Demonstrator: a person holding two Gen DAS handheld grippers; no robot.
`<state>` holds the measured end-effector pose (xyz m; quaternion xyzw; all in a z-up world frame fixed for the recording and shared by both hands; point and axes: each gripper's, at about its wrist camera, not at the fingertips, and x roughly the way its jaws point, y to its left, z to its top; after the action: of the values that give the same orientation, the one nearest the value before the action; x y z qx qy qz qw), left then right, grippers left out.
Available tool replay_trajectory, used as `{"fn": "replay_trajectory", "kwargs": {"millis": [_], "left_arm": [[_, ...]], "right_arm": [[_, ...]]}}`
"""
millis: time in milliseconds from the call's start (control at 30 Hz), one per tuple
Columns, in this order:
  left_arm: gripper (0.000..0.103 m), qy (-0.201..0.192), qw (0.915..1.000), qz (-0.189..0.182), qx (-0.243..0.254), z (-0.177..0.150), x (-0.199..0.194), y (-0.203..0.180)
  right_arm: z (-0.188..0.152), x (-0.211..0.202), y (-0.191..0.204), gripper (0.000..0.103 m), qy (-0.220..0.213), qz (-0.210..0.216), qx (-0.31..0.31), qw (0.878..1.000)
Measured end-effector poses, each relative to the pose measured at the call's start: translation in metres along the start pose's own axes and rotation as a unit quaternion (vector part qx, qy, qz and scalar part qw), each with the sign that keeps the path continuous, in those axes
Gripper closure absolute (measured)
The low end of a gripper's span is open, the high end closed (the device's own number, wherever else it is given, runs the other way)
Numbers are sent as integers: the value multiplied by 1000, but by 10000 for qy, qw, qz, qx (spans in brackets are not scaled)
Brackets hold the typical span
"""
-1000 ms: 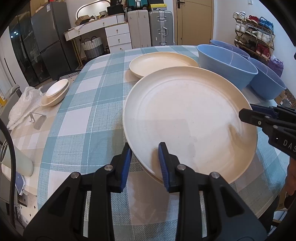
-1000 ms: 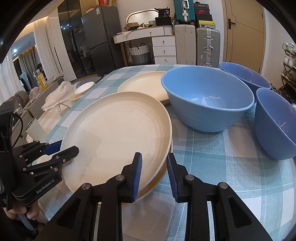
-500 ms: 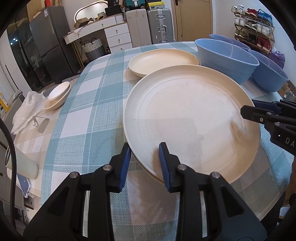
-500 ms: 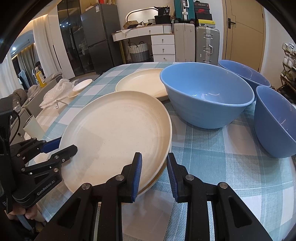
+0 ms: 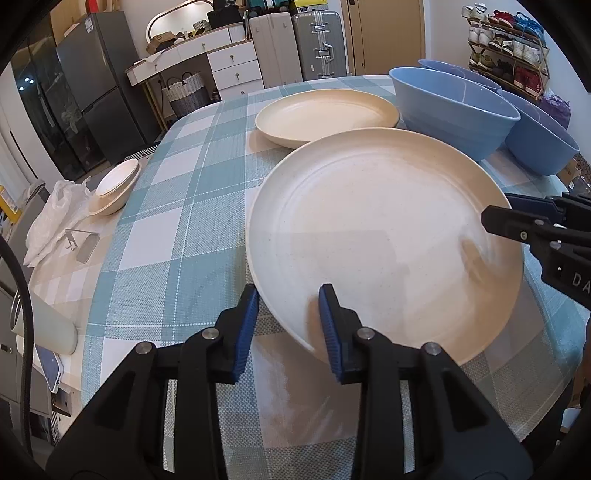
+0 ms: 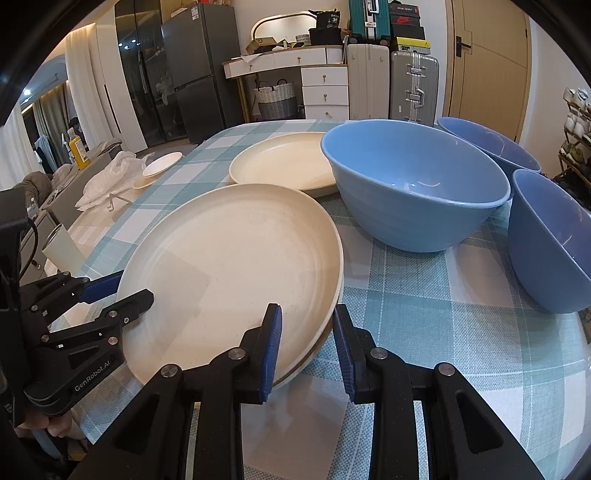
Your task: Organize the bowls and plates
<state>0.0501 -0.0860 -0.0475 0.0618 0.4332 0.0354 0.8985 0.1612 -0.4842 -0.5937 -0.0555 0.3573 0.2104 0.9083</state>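
Both the left gripper [image 5: 286, 325] and right gripper [image 6: 307, 343] straddle, fingers parted, the rims of two stacked, speckled cream plates [image 6: 236, 266] beside glossy, empty blue bowls [image 6: 413, 188].

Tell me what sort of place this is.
Most likely a lived-in home, a dining area open to an entryway. A round table with a checked cloth holds plates and bowls, a shoe rack stands by the wall, and suitcases are parked near a door beside a fridge.

Far ahead of the gripper stand two suitcases [image 6: 393, 86], white drawers [image 6: 324, 94] with a woven basket [image 6: 276, 99] beside them, a dark fridge [image 6: 195, 74] to the left, a crumpled plastic bag [image 5: 51, 218] lower left.
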Motion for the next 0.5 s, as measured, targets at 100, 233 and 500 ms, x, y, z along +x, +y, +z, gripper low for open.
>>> {"fn": "replay_trajectory", "kwargs": {"millis": [100, 233, 500], "left_arm": [[71, -2, 10000, -9, 12, -1, 0, -1], [69, -1, 10000, -11, 35, -1, 1, -2], [59, 18, 9999, -165, -15, -1, 1, -1]], "right_arm": [[-1, 1, -1, 74, 12, -34, -2, 10000], [-1, 2, -2, 74, 27, -52, 3, 10000], [-2, 2, -3, 72, 46, -47, -17, 10000]]}}
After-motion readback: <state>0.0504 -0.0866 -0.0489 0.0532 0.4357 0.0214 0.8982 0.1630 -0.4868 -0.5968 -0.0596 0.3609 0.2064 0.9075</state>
